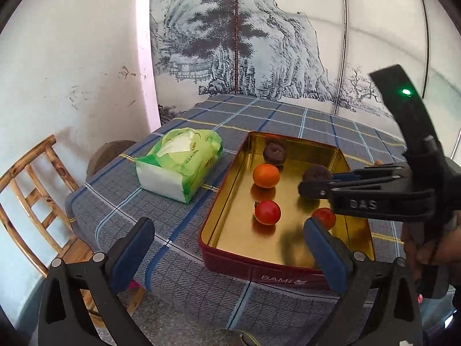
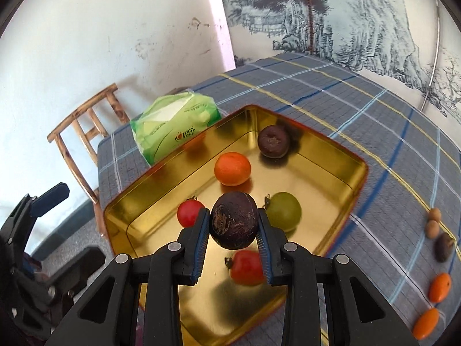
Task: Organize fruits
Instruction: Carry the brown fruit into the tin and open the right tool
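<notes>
Right gripper [image 2: 234, 238]: its two blue-padded fingers [image 2: 201, 238] are closed on a dark purple fruit [image 2: 234, 220], one pad on each side; the fruit is lifted above the floor of the tin, over the near part of it
Left gripper [image 1: 233, 248]: the fingers stand wide apart with nothing between them; it hovers over the near left corner of the tin, and one pad [image 1: 134, 249] is over the tablecloth
Tin [image 2: 340, 150]: a rectangular tin, gold inside and dark red outside, with the word BAMI on the near wall; it lies on the table
Inside the tin: a second dark purple fruit [image 2: 273, 141] near the far corner, an orange [image 2: 232, 168] just beside it toward the middle, a green round fruit [image 2: 283, 212] right of the held fruit, a red tomato [image 2: 188, 212] left of it, and another red tomato [image 2: 247, 268] under the right gripper
Outside the tin: at the right edge of the table lie in a row two small tan fruits [image 2: 433, 222], one dark fruit [image 2: 443, 248] and two orange oval fruits [image 2: 432, 305], well apart from the tin
Tissue pack [image 1: 180, 163]: green and white, on the cloth just beside the left side of the tin
Table [image 1: 288, 115]: covered with a grey-blue checked cloth
Chair [image 1: 31, 190]: wooden, at the left of the table, beside the white wall
</notes>
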`<state>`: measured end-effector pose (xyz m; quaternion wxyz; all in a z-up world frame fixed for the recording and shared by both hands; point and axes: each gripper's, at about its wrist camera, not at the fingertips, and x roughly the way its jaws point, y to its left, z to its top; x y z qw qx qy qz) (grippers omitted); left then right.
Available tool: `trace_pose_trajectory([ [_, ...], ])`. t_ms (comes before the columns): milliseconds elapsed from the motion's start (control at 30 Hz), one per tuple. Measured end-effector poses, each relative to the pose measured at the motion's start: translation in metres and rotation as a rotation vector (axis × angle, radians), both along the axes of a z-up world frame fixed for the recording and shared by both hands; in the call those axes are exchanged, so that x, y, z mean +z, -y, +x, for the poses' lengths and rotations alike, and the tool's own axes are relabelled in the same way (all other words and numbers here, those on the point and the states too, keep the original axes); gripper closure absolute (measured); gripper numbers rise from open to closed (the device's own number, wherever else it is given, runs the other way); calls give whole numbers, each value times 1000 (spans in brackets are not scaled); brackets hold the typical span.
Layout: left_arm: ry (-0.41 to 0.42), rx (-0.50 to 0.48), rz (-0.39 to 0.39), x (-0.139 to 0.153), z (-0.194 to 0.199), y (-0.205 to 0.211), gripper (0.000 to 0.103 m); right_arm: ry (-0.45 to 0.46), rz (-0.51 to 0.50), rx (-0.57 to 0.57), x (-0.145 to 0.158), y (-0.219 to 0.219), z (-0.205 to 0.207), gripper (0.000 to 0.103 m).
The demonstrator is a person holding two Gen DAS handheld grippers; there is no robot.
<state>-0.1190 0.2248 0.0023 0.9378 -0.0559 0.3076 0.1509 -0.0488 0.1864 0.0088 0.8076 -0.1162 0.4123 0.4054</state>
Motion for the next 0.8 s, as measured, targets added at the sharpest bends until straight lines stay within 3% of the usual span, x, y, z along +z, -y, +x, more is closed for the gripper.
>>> trace_pose_trajectory([
  [400, -24, -42, -11, -12, 3, 1, 1, -33, -32, -12, -16, -16, 11, 70],
  [800, -50, -39, -25, -21, 4, -2, 1, -26, -7, -31, -12, -21, 16, 69],
])
